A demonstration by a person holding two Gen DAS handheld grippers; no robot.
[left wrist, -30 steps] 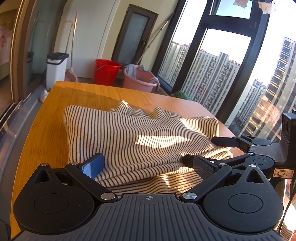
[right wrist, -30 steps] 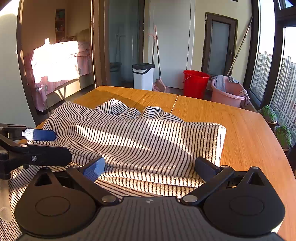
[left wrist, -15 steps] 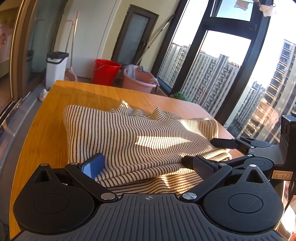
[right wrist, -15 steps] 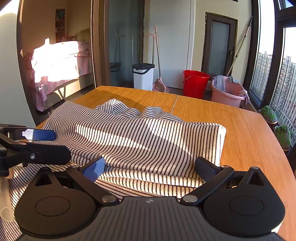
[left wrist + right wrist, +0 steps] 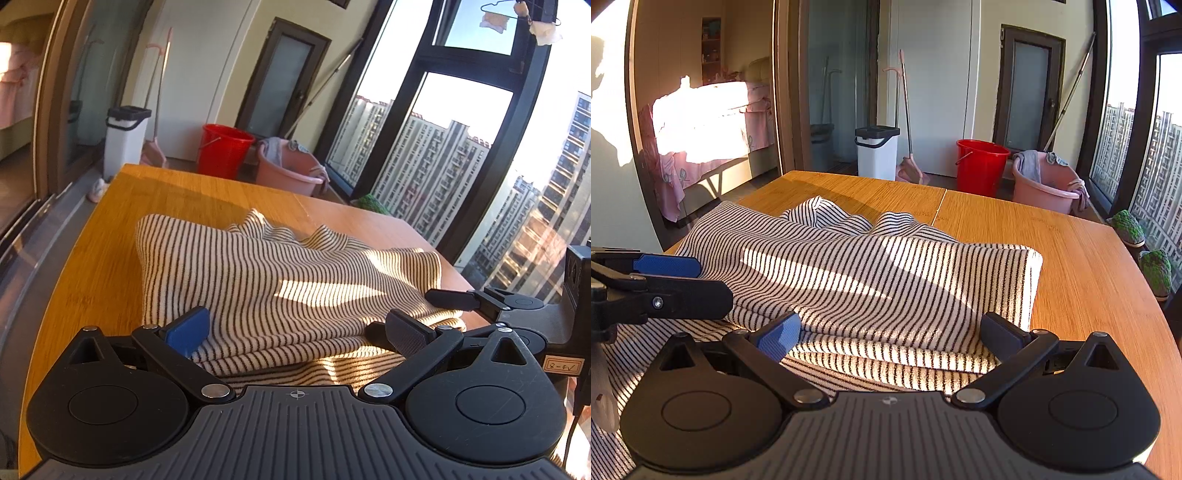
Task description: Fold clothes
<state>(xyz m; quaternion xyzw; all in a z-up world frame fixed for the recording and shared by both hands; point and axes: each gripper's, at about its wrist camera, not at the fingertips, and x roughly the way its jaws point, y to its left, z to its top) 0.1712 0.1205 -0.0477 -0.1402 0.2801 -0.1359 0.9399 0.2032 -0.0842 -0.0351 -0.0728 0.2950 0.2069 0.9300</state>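
A black-and-white striped garment [image 5: 280, 280] lies folded in layers on the wooden table [image 5: 110, 236]. It also shows in the right wrist view [image 5: 871, 273]. My left gripper [image 5: 295, 332] is open, its fingers spread at the garment's near edge, holding nothing. My right gripper [image 5: 890, 336] is open too, its fingers spread just before the folded near edge. The right gripper shows at the right of the left wrist view [image 5: 491, 306]. The left gripper shows at the left of the right wrist view [image 5: 661, 284], over the cloth.
Beyond the table's far edge stand a white bin [image 5: 877, 151], a red bucket [image 5: 980, 166] and a pink basin [image 5: 1047, 184]. Tall windows [image 5: 443, 155] run along the right side. Green plants [image 5: 1152, 266] sit by the table's right edge.
Both grippers stay open and nearly still. The left wrist view has shifted slightly, and the garment has not moved.
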